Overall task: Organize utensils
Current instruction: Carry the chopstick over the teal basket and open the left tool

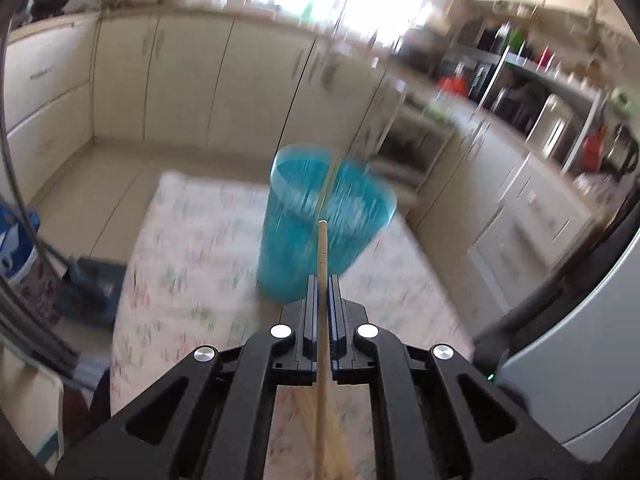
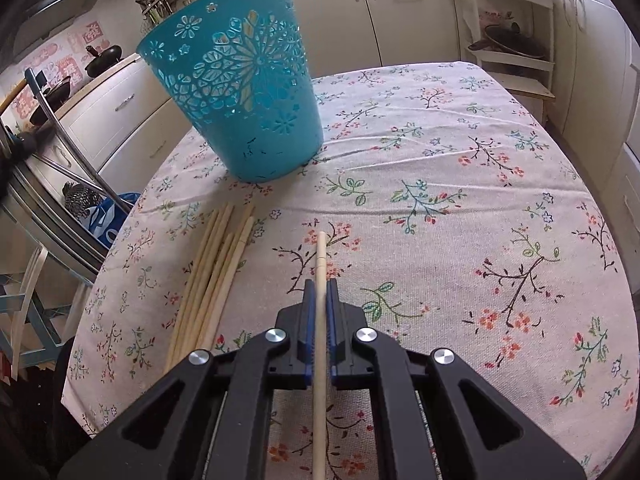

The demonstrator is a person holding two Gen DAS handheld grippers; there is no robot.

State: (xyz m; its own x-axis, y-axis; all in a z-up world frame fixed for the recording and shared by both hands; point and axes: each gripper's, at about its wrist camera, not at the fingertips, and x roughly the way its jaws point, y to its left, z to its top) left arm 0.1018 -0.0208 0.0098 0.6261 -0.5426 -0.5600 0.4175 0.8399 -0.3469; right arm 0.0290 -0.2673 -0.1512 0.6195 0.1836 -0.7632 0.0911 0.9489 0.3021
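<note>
Left wrist view: left hand-held gripper (image 1: pixel 322 280) clamped tight on one chopstick (image 1: pixel 321 252); frame is motion-blurred.
Left stick axis: runs straight along the fingers, tip forward toward the blue basket (image 1: pixel 320 224), tip overlapping the basket's near wall just under the rim.
Right wrist view: right hand-held gripper (image 2: pixel 320 286) also closed down on a chopstick (image 2: pixel 321 258), tip forward over the floral worktop (image 2: pixel 440 200).
Right stick axis: in line with the fingers, long tail running back under the camera.
Spare sticks: loose bundle (image 2: pixel 212 276) flat on the cloth, left of the right gripper, fanned slightly, far ends toward the basket (image 2: pixel 240 92).
Handling, my read: light, stiff, smooth wood; thin and round, so likely to pivot or slide in the pads.
Grip point, my read: mid-shaft grip would limit swing.
Basket: perforated plastic, upright, looks light; a hard poke could tip it.
</note>
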